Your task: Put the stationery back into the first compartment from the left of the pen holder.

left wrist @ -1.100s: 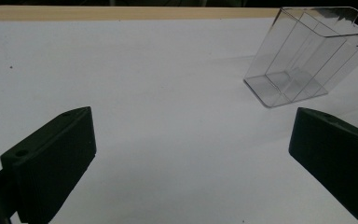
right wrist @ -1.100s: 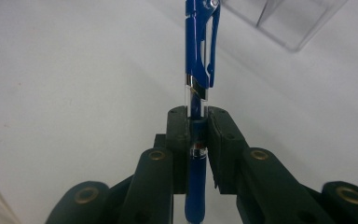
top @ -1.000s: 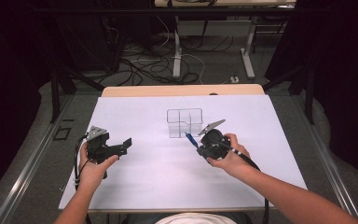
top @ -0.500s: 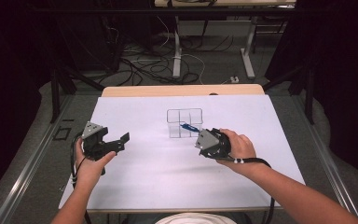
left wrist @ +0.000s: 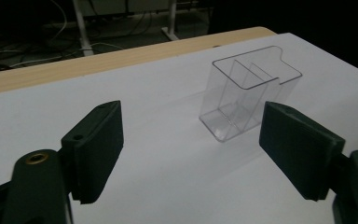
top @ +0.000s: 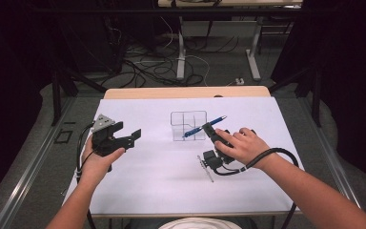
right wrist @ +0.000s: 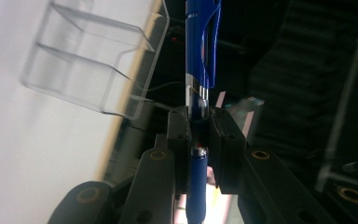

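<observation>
One blue pen point(right wrist: 200, 70) clamped in right claw point(right wrist: 199, 135); left claw point(left wrist: 191, 149) released, one clear organizer point(left wrist: 249, 100).

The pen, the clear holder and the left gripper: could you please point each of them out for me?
pen point(top: 194, 130), high view, blue barrel over the holder.
holder point(left wrist: 242, 100), left gripper view, front clear wall.
left gripper point(top: 126, 136), high view, between its open jaw tips.

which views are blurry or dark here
High view: table sheet well lit, surroundings dark. Left gripper view: clear holder fairly sharp, near black jaws soft. Right gripper view: tilted, holder smeared, background black, blue pen crisp.
</observation>
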A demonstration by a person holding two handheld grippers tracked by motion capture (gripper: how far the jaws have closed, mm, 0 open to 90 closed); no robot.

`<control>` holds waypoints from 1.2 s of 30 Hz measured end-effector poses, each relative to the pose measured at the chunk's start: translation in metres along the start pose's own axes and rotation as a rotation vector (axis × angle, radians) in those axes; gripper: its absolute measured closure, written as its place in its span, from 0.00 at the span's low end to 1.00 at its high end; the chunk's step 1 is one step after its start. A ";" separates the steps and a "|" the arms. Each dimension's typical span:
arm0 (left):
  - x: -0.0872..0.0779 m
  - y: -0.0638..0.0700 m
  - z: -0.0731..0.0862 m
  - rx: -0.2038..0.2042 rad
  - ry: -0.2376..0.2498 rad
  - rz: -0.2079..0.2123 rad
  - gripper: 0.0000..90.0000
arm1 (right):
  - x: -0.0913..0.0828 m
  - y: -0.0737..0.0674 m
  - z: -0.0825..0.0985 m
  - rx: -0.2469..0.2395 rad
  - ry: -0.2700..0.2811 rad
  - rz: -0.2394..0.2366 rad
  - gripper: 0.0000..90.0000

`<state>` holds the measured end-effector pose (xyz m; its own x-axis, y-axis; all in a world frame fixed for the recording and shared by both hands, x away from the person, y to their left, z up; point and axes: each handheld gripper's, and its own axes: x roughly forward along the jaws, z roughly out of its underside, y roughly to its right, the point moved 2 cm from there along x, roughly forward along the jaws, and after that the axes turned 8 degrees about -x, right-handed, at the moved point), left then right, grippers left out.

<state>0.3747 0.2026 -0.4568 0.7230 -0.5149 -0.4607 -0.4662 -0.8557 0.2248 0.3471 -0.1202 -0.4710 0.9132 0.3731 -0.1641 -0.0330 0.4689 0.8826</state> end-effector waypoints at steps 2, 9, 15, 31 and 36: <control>0.002 0.007 -0.004 0.022 -0.016 0.014 0.26 | 0.001 0.000 0.000 -0.052 0.000 0.024 0.89; 0.009 0.029 -0.016 0.136 -0.107 0.089 0.34 | 0.002 -0.005 -0.006 -0.175 0.020 0.051 0.89; 0.019 0.046 -0.025 0.212 -0.211 0.151 0.38 | 0.001 -0.007 -0.010 -0.193 0.038 0.046 0.88; 0.049 0.093 -0.043 0.304 -0.399 0.246 0.53 | 0.004 -0.013 -0.019 -0.208 0.048 0.017 0.89; 0.058 0.105 -0.046 0.334 -0.447 0.252 0.55 | 0.004 -0.013 -0.019 -0.209 0.059 0.024 0.89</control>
<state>0.3911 0.0800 -0.4205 0.3191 -0.5658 -0.7603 -0.7823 -0.6101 0.1257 0.3438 -0.1093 -0.4916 0.8859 0.4296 -0.1751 -0.1434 0.6126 0.7773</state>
